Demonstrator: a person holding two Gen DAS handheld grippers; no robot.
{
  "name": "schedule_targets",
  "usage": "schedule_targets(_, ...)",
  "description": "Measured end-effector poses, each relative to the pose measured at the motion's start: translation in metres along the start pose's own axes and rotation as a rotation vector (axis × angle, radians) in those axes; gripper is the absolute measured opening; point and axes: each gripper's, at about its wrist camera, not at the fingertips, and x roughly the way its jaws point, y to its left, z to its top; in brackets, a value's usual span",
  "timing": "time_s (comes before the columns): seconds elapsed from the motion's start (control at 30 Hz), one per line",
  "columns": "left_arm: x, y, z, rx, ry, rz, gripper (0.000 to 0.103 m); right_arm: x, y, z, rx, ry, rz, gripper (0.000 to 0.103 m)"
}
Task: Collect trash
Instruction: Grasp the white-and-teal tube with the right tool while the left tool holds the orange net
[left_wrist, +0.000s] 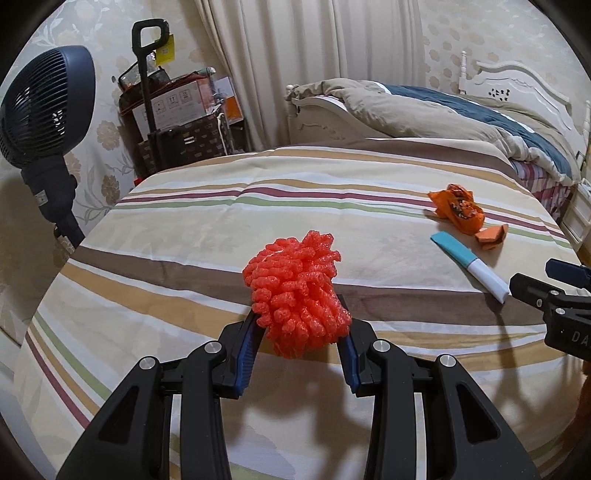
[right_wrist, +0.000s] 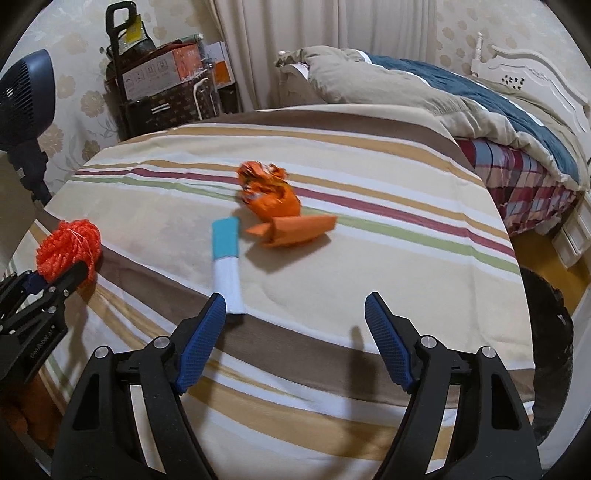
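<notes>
L gripper (left_wrist: 301, 325) clamps orange foam net (left_wrist: 295, 291); R gripper (right_wrist: 295, 314) wide apart

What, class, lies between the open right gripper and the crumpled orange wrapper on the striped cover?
The blue and white tube lies in between, its white end beside the right gripper's left finger. The folded orange piece sits just before the crumpled orange wrapper. Otherwise only bare striped cover.

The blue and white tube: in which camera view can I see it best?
The right wrist view. There the blue and white tube lies whole near the middle, just ahead of the open right gripper. The left wrist view shows the tube smaller, near the right edge.
</notes>
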Motion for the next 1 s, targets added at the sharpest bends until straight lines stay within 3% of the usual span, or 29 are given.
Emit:
schedule_targets(0.07,0.001,0.003,0.0,-0.009,0.003,0.0,0.039,0.003,0.006,0.002,-0.005,0.007,0.011,0.066)
schedule_targets(0.3,0.001,0.008,0.0,-0.029,0.01,-0.013,0.039,0.02,0.027,0.011,-0.051,0.028,0.045,0.052)
schedule_targets(0.37,0.001,0.008,-0.001,-0.031,0.011,-0.016,0.039,0.025,0.031,0.012,-0.058,0.039,0.047,0.039)
schedule_targets(0.57,0.001,0.008,-0.001,-0.034,0.01,-0.018,0.039,0.024,0.038,0.008,-0.096,0.034,0.028,0.021)
schedule_targets(1.0,-0.006,-0.004,-0.007,-0.023,0.006,-0.055,0.038,0.002,0.03,-0.011,-0.07,0.013,0.064,0.015)
